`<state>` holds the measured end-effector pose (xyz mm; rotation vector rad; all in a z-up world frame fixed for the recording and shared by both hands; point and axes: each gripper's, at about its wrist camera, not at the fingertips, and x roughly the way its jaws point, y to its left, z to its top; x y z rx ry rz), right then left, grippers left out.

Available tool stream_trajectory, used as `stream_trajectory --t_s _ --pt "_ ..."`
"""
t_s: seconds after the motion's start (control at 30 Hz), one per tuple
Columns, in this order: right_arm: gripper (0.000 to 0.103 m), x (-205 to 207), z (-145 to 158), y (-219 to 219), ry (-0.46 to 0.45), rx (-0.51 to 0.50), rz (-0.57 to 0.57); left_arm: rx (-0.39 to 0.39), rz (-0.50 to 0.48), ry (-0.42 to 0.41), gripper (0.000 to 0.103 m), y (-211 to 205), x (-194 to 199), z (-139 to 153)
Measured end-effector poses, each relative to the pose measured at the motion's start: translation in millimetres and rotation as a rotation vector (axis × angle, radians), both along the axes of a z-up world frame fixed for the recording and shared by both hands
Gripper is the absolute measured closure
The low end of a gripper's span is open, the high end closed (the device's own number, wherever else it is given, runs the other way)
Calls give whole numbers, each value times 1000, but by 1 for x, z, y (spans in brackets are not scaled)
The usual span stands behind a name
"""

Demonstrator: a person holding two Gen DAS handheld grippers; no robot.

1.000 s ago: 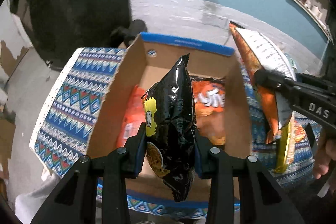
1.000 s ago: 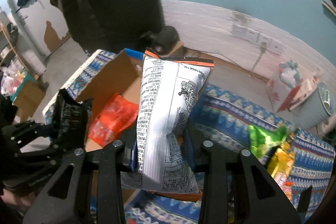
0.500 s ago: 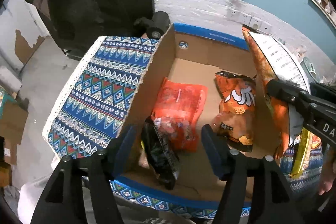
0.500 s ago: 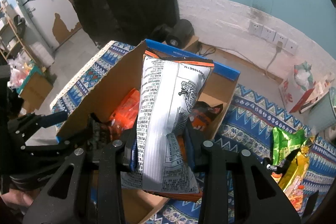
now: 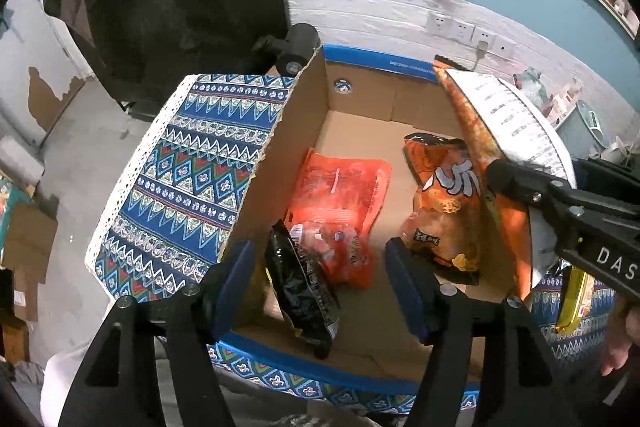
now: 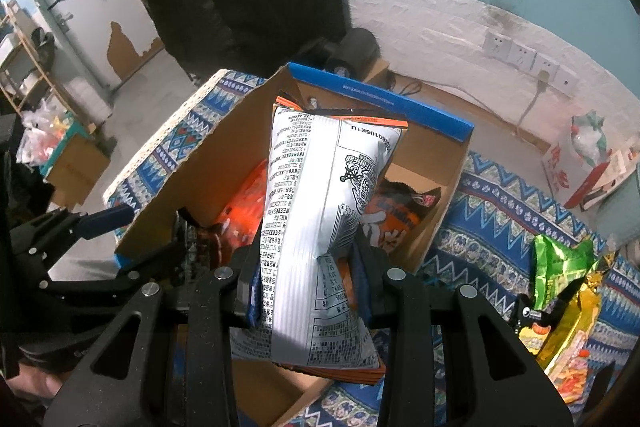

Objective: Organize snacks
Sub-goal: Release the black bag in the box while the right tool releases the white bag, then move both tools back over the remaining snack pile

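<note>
An open cardboard box [image 5: 276, 163] with a blue rim sits on a patterned cloth. A black snack bag [image 5: 304, 299] lies inside it against the near left wall, beside a red-orange bag [image 5: 340, 187] and an orange chip bag [image 5: 444, 203]. My left gripper [image 5: 320, 267] hovers just above the black bag, open and holding nothing. My right gripper [image 6: 306, 279] is shut on a white-backed orange snack bag [image 6: 320, 195], held upright over the box's right side. In the left wrist view that bag [image 5: 508, 115] stands above the box's right wall.
The blue patterned cloth [image 5: 180, 167] covers the table and ends at the left edge. A green bag [image 6: 560, 267] and a yellow bag [image 6: 568, 319] lie on the cloth right of the box. A black cylinder [image 5: 296, 47] stands behind the box. A hand [image 5: 624, 347] grips the right tool.
My left gripper opened and the black bag dropped from its jaws into the box's near left corner. The right gripper carried its bag leftward and down over the box.
</note>
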<state>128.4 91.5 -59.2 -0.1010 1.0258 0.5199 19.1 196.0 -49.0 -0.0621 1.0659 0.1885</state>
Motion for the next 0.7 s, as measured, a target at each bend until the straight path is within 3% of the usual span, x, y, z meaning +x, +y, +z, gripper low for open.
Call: stream_trajectory --t_s 0.1,0.23,0.5,0.7 --pt "66 -1 -1 2 7 10 10 -5 0 0 34 -1 0 0" --pt "43 -4 0 3 0 12 20 -31 -6 4 34 -4 3 1" --pt "33 -7 9 -21 -28 -11 -32 -32 -46 -11 34 -22 5 7" --pt "29 -9 14 -52 -34 -26 -87 -81 -86 -8 29 -41 7 8"
